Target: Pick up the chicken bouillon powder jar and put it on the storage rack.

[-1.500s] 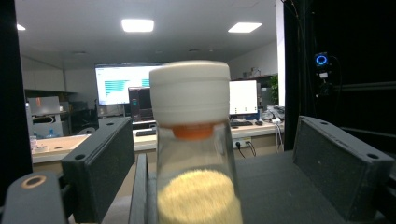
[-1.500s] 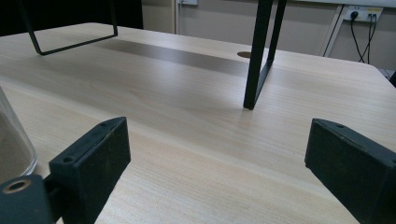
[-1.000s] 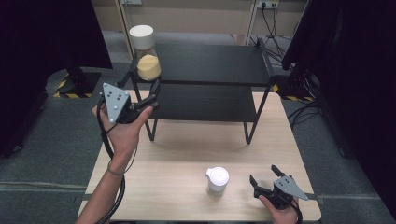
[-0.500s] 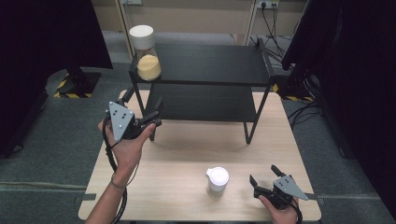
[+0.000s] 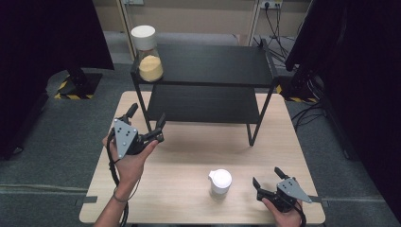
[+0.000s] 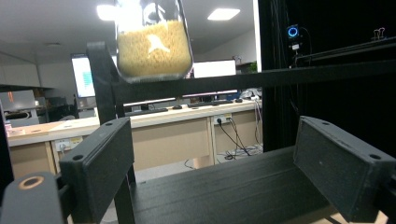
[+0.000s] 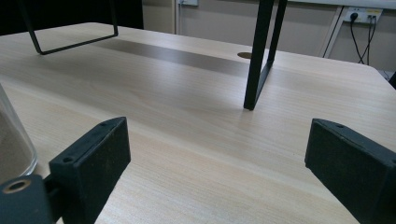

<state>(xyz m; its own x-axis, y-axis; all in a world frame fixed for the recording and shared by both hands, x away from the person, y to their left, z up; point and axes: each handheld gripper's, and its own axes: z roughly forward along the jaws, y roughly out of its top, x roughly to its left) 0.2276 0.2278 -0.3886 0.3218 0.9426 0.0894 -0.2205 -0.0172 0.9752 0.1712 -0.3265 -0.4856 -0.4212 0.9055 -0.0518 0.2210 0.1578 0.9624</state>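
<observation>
The left gripper (image 5: 145,119) is held spread wide and empty near the shelf's (image 5: 213,66) left leg, below the jar (image 5: 147,54) on its top far-left corner. The right gripper (image 5: 267,180) is likewise spread, empty.

Glass jar (image 5: 150,59) of yellow grains, white lid on, upright at front-left corner of black shelf's top tier. Second white-lidded jar (image 5: 220,181) upright on table, front right.

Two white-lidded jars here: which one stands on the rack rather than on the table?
The jar of yellow grains, at the left corner of the black rack's top shelf. The other jar stands on the table near the right gripper.
</observation>
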